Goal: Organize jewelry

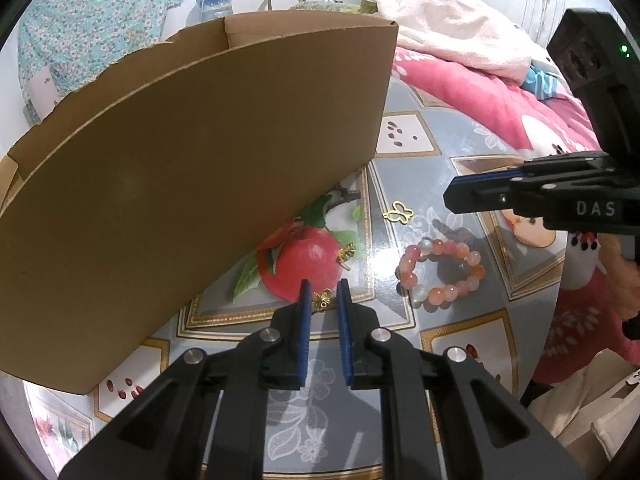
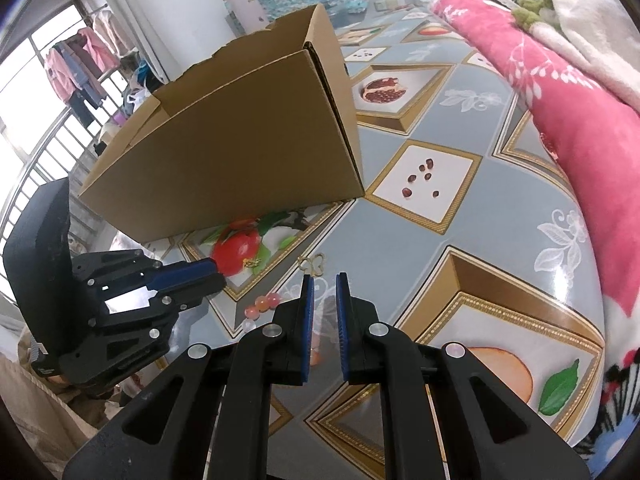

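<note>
Two claws | left claw (image 1: 323, 290) nipped on gold flower charm (image 1: 322, 299) | right claw (image 2: 325, 280) nearly together, empty | risk: thin hold, charm slips before box (image 1: 192, 184).

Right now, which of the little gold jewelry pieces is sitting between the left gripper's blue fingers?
The gold flower charm, right at the left gripper's fingertips. The gold butterfly lies farther off, and the other gold piece rests on the printed red fruit.
</note>
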{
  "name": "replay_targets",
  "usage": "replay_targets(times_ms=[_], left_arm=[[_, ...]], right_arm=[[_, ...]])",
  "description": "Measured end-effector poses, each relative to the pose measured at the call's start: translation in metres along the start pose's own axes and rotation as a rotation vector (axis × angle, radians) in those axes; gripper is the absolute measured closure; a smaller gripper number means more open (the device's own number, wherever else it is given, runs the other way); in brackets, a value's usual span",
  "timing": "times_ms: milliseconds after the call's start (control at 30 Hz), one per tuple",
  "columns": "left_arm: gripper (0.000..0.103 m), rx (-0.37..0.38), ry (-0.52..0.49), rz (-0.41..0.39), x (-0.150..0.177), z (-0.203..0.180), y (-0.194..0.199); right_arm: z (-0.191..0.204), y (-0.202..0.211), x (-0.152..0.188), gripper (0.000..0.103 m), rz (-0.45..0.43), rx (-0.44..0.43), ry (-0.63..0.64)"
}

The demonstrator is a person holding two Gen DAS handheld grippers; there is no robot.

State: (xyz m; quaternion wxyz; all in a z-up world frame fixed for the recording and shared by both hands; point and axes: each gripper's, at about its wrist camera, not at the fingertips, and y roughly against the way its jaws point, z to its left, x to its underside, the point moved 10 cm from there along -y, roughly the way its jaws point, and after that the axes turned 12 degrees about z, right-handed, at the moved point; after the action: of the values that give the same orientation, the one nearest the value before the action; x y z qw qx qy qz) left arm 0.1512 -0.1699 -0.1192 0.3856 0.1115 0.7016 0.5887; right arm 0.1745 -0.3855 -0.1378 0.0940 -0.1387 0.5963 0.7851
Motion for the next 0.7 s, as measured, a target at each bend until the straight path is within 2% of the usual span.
replay_targets(times_ms=[67, 267, 700], left_arm=[[0.091, 0.0, 0.004, -0.004, 0.0, 0.002, 0.002], [0.091, 0.002, 0.018, -0.003, 0.001, 0.005, 0.002], [0.091, 0.006, 0.037, -0.002, 0.002, 0.009, 0.001]], right_arm=[[0.001, -0.001, -0.001, 0.092, 0.001, 0.001, 0.003], [0.008, -0.009, -0.008, 0.082, 0.014, 0.008, 0.037], [0.023, -0.034, -0.021, 0.082, 0.078, 0.071, 0.147]])
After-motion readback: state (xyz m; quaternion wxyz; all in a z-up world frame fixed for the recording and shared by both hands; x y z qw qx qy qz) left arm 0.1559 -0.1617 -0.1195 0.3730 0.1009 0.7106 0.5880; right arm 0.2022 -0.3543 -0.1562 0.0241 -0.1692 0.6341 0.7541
